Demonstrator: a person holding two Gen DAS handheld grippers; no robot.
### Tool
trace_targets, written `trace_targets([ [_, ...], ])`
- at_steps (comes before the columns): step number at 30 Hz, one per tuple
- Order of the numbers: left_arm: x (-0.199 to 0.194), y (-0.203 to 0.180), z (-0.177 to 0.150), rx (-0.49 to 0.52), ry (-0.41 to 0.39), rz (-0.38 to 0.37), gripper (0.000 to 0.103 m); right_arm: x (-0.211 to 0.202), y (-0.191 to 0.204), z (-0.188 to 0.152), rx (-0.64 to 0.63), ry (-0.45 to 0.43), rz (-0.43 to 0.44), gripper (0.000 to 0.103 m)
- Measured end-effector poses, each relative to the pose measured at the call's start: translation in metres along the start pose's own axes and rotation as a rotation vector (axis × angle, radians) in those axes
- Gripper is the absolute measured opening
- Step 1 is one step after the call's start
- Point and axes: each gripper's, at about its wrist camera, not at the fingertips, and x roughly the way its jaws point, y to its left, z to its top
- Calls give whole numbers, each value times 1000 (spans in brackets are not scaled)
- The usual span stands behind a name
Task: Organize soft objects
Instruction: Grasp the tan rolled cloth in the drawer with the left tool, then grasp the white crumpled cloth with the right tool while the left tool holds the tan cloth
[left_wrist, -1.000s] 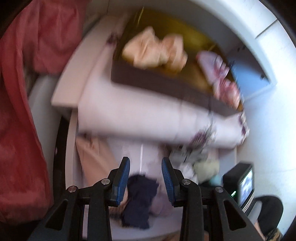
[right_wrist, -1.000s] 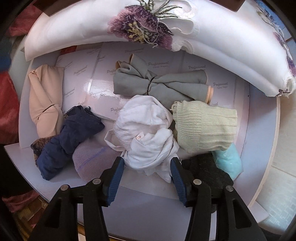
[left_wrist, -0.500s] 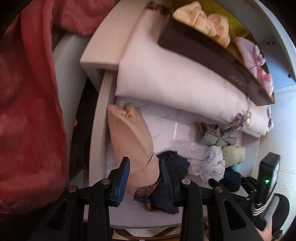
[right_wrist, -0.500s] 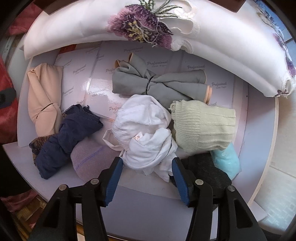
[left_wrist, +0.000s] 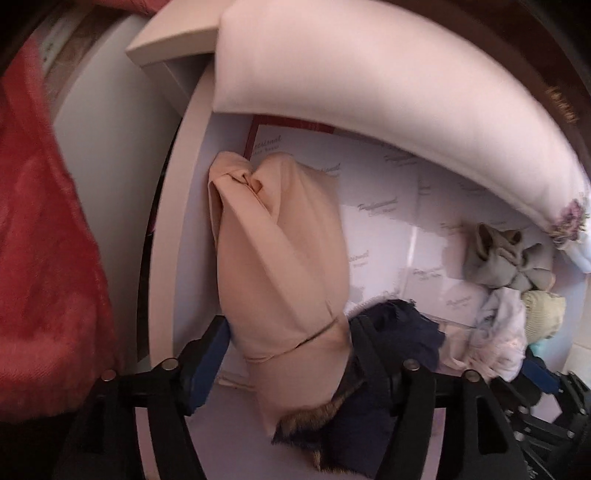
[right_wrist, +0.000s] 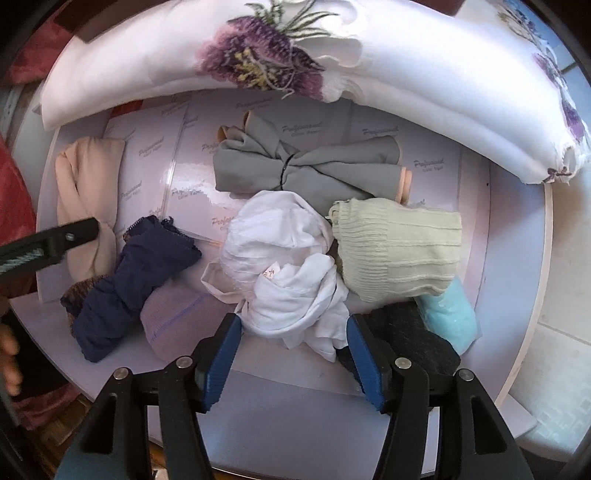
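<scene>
Left wrist view blurred throughout; liner print illegible. Left gripper (left_wrist: 286, 354) right finger mostly hidden behind peach roll (left_wrist: 280, 266) and navy cloth (left_wrist: 399, 332); pad contact with roll cannot be told. Red fabric (left_wrist: 40, 229) cut off at left edge. Black item (right_wrist: 406, 336), near right, partly hidden by right gripper (right_wrist: 291, 354). Cushion (right_wrist: 406, 66) cropped at top.

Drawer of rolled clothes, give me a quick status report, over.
Left gripper opening, straddling the beige roll, not clamped. Right gripper opening above the white bundle. Navy roll crowds the beige one.
</scene>
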Motion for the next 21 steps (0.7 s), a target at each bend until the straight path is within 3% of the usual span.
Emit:
trace_targets([
  [4,9,-2,-2,11,14,-30,61,-17,-19,1,87,-45,72,59],
  [8,6,-28,-12,153,-8,-42,57,-39,-55,2,265,-125,192,59],
  [11,8,-38,-17,205,-21,-12,58,-39,-71,1,356,-121,252,59],
  [15,11,-39,-17,190,-16,-19,58,-34,-72,-2,383,-85,269,59],
  [18,9,-31,-15,176,-13,-29,59,-37,-69,0,361,-107,241,60],
  [21,11,-25,-12,151,-2,-40,61,-35,-58,4,323,-100,247,65],
])
